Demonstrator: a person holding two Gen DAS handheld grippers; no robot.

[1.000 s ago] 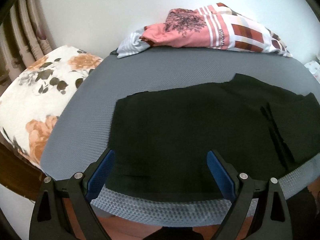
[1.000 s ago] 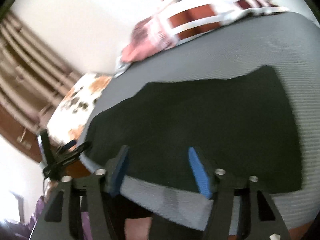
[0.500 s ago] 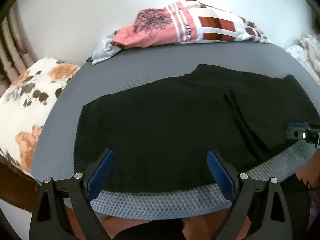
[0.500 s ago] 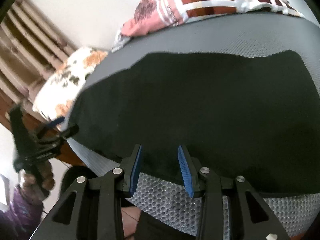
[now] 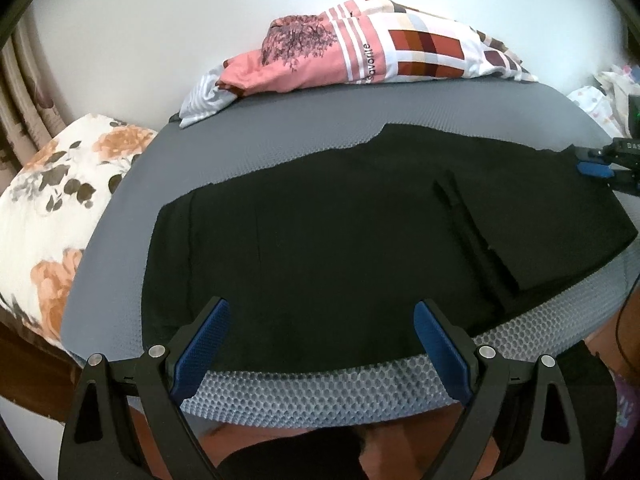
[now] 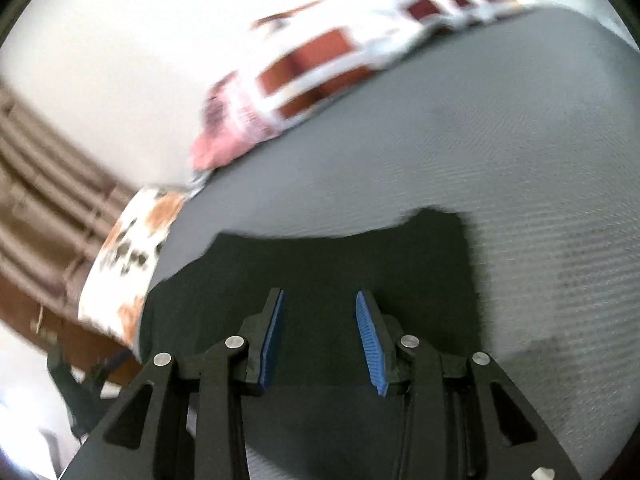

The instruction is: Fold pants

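Black pants (image 5: 340, 240) lie flat on a grey mat (image 5: 280, 148), with a folded layer on their right end (image 5: 560, 224). My left gripper (image 5: 320, 320) is open and empty, hovering over the pants' near edge. My right gripper (image 6: 320, 320) is open and empty, low over the pants' right end (image 6: 320, 256). It also shows at the right edge of the left wrist view (image 5: 600, 166), by the far right corner of the pants. The right wrist view is blurred.
A pink, white and red patterned blanket (image 5: 360, 56) lies at the mat's far edge against the white wall. A floral cushion (image 5: 52, 200) sits left of the mat. The mat's honeycomb front edge (image 5: 320, 384) is just below my left fingers.
My right gripper has moved forward and right over the pants' right end, and its jaws have opened a little. My left gripper has shifted slightly; the pants lie the same.
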